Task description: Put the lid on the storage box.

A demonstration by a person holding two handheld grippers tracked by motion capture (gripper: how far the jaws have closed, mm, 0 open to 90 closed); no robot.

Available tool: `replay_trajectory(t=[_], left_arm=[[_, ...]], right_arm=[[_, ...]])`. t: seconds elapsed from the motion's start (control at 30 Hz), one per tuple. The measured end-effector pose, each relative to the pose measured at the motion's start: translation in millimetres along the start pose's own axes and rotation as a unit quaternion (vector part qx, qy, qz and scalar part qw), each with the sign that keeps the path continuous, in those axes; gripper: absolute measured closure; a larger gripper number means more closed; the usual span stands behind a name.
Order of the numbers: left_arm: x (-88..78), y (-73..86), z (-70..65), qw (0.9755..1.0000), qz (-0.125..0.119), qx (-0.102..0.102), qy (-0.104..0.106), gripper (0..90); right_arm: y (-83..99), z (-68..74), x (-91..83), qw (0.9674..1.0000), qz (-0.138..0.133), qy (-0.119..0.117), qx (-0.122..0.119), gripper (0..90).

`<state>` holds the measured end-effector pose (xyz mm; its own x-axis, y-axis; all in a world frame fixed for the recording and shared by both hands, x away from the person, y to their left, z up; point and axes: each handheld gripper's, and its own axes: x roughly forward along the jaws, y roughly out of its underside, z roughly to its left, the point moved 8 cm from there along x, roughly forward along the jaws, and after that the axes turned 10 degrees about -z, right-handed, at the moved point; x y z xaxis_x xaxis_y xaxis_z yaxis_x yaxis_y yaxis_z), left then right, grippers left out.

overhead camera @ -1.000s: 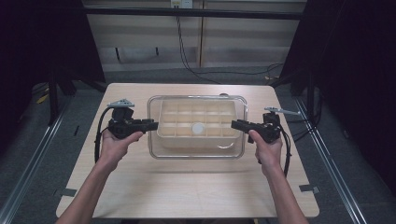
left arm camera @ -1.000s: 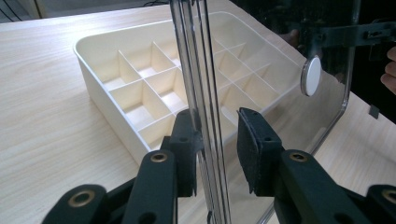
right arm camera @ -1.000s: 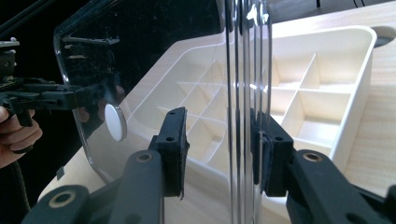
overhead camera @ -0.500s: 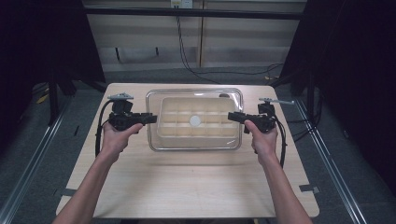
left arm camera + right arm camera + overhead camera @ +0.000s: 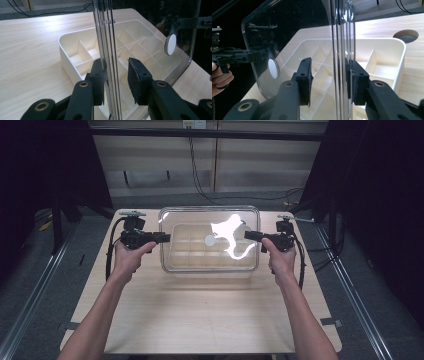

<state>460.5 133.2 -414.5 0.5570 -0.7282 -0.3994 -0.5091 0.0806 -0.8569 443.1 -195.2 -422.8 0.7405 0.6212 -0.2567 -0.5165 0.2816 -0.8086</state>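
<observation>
A clear plastic lid (image 5: pixel 190 217) with a white round knob (image 5: pixel 210 240) is held up over a cream tray (image 5: pixel 200 260) divided into several compartments. My left gripper (image 5: pixel 165 238) is shut on the lid's left rim and my right gripper (image 5: pixel 248 235) on its right rim. In the left gripper view the rim (image 5: pixel 107 37) runs upright between the black pads of that gripper (image 5: pixel 116 75), with the tray (image 5: pixel 72 47) behind it. In the right gripper view the rim (image 5: pixel 343 37) passes between the jaws of that gripper (image 5: pixel 330 75), and the knob (image 5: pixel 273 68) and the far hand show through the lid.
The tray rests on a light wooden table (image 5: pixel 200 320) with bare wood in front of it. A round hole (image 5: pixel 405 36) is cut in the tabletop near the tray. Black frame posts and cables stand behind and beside the table.
Both hands have carried the lid away from the person, toward the table's far edge. A bright glare now shows on its right half.
</observation>
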Motion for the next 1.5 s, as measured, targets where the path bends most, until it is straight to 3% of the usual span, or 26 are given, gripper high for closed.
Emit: replay_trajectory(t=[0.13,0.27,0.47,0.8,0.93,1.27,1.5], left_arm=[[2.8,-5.4,1.6,1.0,-0.004,-0.001,-0.003,67.4],[9.4,-6.7,5.1,0.9998,-0.01,-0.017,-0.004,67.6],[14.2,-11.9,6.7,0.9998,-0.008,-0.014,-0.006,67.8],[22.2,-8.6,8.8,0.9998,0.005,-0.017,-0.009,66.8],[25.4,-7.8,11.4,0.9996,0.0,-0.028,-0.004,66.7],[32.1,-6.8,14.9,0.9994,0.003,-0.033,-0.006,65.7],[39.3,-4.1,20.0,0.9987,0.002,-0.05,-0.005,64.6]], right_arm=[[-2.2,-3.3,3.0,1.0,-0.001,-0.001,0.003,60.1],[-6.0,-7.6,7.1,1.0,-0.001,0.0,-0.003,60.2],[-7.8,-14.7,12.3,1.0,-0.005,0.003,0.003,59.4],[-4.5,-20.5,12.4,0.9998,-0.001,0.02,0.002,57.9],[-1.8,-22.1,13.6,0.9998,-0.002,0.021,0.005,57.8],[0.3,-30.3,19.0,0.9996,0.003,0.027,0.009,55.9],[3.0,-37.2,25.5,0.9993,0.006,0.031,0.019,54.4]])
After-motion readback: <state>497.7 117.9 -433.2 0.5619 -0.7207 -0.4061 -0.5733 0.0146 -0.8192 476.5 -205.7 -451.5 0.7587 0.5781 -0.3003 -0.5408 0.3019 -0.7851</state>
